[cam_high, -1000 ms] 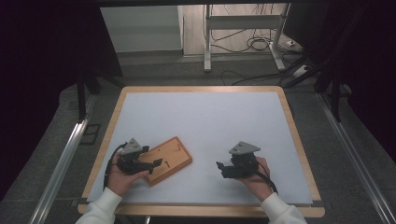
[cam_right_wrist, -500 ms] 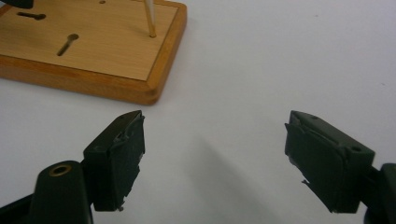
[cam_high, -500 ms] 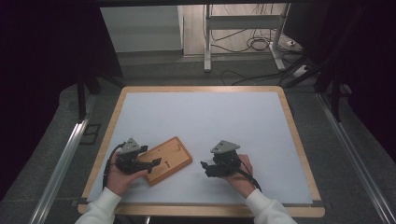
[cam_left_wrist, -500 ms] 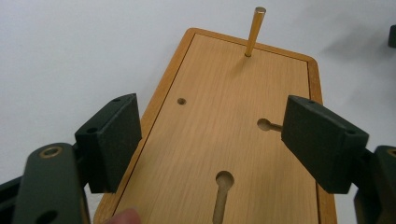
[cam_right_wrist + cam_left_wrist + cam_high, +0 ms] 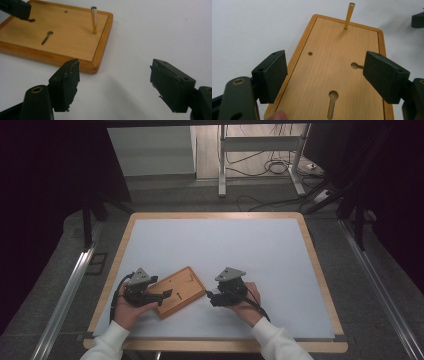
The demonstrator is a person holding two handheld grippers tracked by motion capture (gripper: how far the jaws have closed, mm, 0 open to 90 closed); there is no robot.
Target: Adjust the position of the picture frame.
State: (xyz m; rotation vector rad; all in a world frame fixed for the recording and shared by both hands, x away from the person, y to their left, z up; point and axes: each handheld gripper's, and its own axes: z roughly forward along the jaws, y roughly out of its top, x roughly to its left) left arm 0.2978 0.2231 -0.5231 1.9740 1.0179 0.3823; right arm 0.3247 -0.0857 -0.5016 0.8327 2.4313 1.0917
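White surface [image 5: 215, 245] carries a wooden board [image 5: 179, 291] with one upright peg [image 5: 94, 20]. Left claw [image 5: 324, 75] straddles the board, jaws spread; right claw [image 5: 113, 85] hovers just beside it, spread too. Likely next: right claw reaching to pinch the peg.

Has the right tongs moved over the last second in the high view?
Yes. The right tongs has slid left across the white mat, closing on the wooden board, which stayed put.

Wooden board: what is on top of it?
On the wooden board: one upright brass pin, two keyhole slots and a small hole. The left gripper's open jaws sit over its near end, hiding a little.
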